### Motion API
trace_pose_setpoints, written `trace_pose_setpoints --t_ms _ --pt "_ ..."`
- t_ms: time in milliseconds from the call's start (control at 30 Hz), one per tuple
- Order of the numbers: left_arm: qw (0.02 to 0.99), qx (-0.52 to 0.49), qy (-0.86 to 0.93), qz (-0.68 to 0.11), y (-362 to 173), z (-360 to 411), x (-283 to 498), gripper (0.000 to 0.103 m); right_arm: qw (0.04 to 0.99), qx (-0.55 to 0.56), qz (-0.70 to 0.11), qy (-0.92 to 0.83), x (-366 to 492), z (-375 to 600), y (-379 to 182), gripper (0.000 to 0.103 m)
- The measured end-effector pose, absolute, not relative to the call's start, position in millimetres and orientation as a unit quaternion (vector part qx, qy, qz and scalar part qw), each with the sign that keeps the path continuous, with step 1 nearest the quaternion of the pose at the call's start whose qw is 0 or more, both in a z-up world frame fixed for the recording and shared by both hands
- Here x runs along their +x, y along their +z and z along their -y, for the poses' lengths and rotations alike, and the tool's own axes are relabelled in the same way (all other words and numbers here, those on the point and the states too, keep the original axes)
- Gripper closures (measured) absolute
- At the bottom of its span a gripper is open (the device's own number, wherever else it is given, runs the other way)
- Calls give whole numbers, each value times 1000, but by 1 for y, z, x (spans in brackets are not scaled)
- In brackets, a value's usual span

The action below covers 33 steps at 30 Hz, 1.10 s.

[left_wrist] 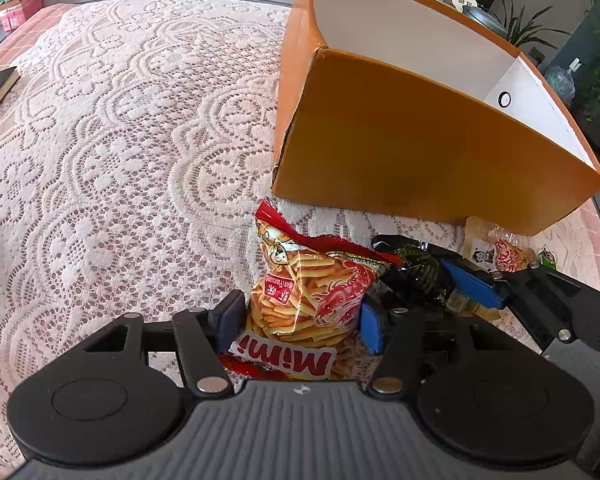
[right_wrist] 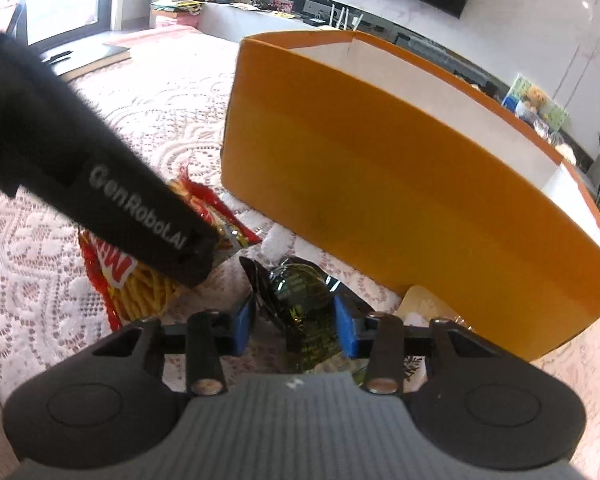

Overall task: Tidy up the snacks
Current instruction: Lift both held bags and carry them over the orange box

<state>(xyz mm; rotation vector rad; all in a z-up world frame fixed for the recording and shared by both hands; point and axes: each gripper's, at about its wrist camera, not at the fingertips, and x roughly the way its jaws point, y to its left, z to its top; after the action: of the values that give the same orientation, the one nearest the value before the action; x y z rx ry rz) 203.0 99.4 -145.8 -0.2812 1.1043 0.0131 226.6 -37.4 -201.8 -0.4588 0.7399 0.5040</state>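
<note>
Table under my tongs: round, pink, covered by a white lace cloth [left_wrist: 132,128]; living room behind, TV wall, potted plants. One open orange cardboard box with white inside [left_wrist: 420,136] ahead of both tongs. Three snack bags: red-orange Mimi shrimp-stick bag [left_wrist: 300,300] clamped in my left tongs [left_wrist: 300,320]; dark green foil packet [right_wrist: 300,300] between my right tongs [right_wrist: 296,324], blue pads at its sides, contact unclear; pale printed packet [left_wrist: 496,252] right of those, by the box.
</note>
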Motion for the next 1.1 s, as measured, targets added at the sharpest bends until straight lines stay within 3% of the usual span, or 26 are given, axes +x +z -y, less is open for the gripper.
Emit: trace_pose_setpoints --t_ms 200,600,1100 --pt "840 -134 7 -526 -147 -101 204 34 879 -211 -354 239 222 40 -192 64" --pt "848 -138 6 -512 -141 -102 197 41 908 -134 -335 215 179 74 -147 64" --pt "886 -151 -43 -436 -80 -81 148 42 930 -102 -303 183 161 111 -112 64"
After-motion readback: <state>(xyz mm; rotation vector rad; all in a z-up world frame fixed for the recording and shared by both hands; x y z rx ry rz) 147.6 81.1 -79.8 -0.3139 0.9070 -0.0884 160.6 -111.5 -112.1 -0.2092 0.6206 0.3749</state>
